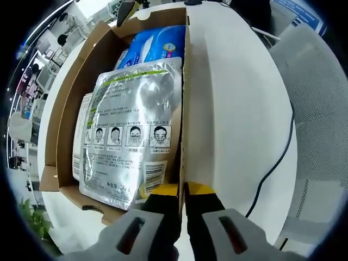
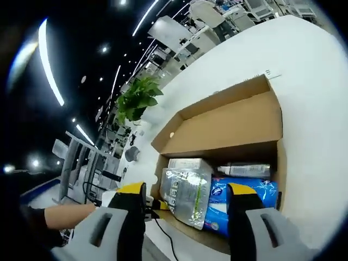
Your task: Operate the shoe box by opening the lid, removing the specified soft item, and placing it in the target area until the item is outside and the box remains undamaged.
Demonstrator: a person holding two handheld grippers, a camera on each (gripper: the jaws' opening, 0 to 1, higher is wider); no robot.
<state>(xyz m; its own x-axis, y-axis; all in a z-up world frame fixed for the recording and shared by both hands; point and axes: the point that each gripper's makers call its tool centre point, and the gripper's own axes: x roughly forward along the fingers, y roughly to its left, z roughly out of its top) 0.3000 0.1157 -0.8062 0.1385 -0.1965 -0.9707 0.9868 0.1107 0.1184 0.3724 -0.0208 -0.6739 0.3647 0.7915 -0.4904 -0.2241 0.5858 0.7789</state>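
the white table carries the shoe box, lid already thrown back, likely so both tools can reach inside. among the packs in it the silver pouch lies on top. the left gripper, jaws pressed together, pinches the box's side wall, seemingly steadying it, while the right gripper hangs spread wide above.

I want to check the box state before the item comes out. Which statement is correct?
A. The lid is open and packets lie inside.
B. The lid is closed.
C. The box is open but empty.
A: the shoe box lid stands folded back, with a silver packet and a blue packet inside.
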